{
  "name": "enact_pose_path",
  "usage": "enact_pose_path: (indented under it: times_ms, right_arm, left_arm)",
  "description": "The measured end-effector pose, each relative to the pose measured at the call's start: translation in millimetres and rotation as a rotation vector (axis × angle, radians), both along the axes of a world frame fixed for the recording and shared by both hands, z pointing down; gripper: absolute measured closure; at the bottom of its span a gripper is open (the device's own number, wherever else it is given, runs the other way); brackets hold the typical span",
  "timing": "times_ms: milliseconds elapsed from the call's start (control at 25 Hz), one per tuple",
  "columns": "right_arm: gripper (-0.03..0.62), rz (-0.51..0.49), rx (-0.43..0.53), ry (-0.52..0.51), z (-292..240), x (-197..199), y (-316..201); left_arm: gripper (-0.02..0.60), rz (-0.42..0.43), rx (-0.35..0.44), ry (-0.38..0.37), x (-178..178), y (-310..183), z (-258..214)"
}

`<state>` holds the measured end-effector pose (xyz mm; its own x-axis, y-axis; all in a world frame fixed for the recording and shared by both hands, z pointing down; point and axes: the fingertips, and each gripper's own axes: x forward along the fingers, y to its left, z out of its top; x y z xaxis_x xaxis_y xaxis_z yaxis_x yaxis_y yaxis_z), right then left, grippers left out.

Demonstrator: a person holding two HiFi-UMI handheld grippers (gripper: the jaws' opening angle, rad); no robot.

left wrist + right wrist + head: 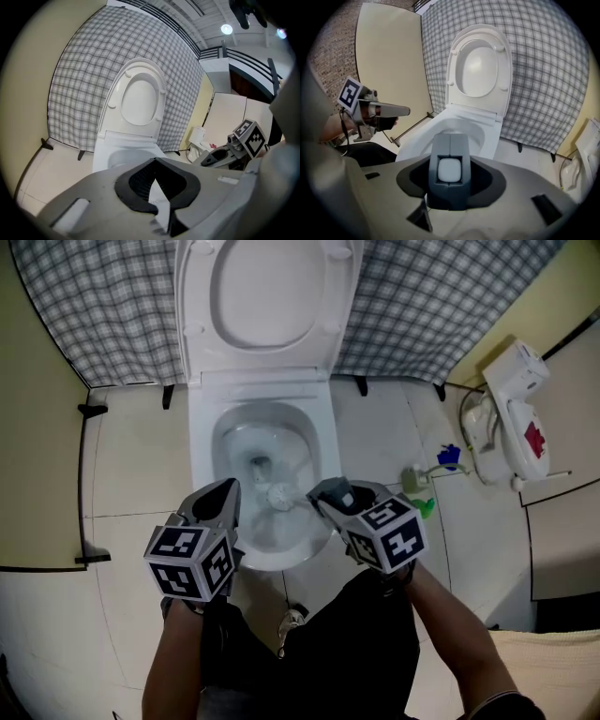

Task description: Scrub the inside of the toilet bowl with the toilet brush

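Pale tiled floor (122, 465), checked curtain (112, 306) behind. The toilet brush (279, 495) has its head down in the toilet bowl (202, 442), and your right gripper (325, 496) is clamped on its handle. It's probably light, stiff and slippery when wet, so hold mid-handle. Your left gripper (225, 493) is closed on nothing.

Head view: above, looking steeply down on the toilet bowl (234, 442), close.
Left gripper view: low, front-left, facing the raised lid (139, 99).
Right gripper view: low, front-right, same facing.
Shared: toilet bowl, lid, checked curtain (103, 306).
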<state>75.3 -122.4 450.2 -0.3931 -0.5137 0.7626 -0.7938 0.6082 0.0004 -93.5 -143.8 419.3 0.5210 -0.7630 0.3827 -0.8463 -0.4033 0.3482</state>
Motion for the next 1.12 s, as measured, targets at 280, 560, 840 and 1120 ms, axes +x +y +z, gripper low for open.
enact_pose_path:
  times_ms: [280,560,840,1120]
  right_arm:
    - [0.395,-0.060,-0.032,0.034,-31.3,10.8,34.0]
    - [0.395,-0.030,0.032,0.095,-20.7,18.2,-0.6]
    - [0.393,-0.011,0.113,0.127,-11.5,2.7,-60.5]
    - [0.395,-0.008,0.234,0.161,-30.6,1.6,-95.8]
  left_arm:
    - [0.571,0.009,0.019,0.013,12.2,0.9,-10.3]
    - [0.571,0.018,0.008,0.004,16.0,2.4,-5.3]
    - [0.572,0.001,-0.019,-0.022,1.8,1.7,4.1]
    - [0.571,-0.022,-0.030,-0.047,-18.0,6.9,7.2]
